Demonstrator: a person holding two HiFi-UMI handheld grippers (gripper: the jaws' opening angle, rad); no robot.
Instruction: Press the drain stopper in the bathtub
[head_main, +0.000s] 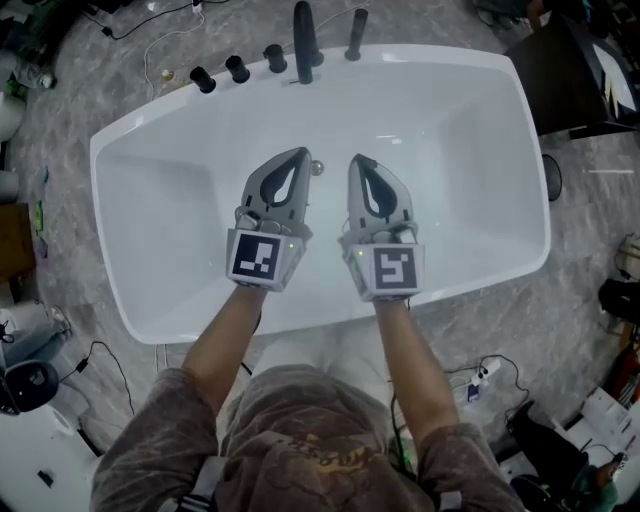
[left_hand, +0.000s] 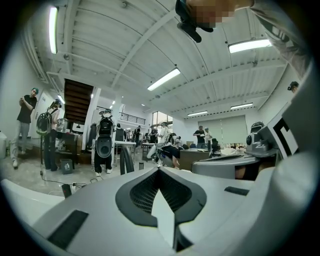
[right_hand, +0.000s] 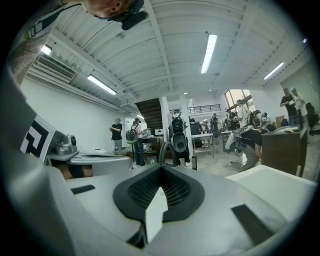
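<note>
Fingers (left_hand: 100, 200) pressed tip to tip on the left gripper (head_main: 300, 154), likewise on the right gripper (head_main: 358, 159), with nothing between. Held side by side over the middle of the white bathtub (head_main: 130, 150), tips pointing toward its far rim. Just right of the left tip, on the tub floor near the far rim below the black faucet (head_main: 303, 40): the small round drain stopper (head_main: 317, 167).
</note>
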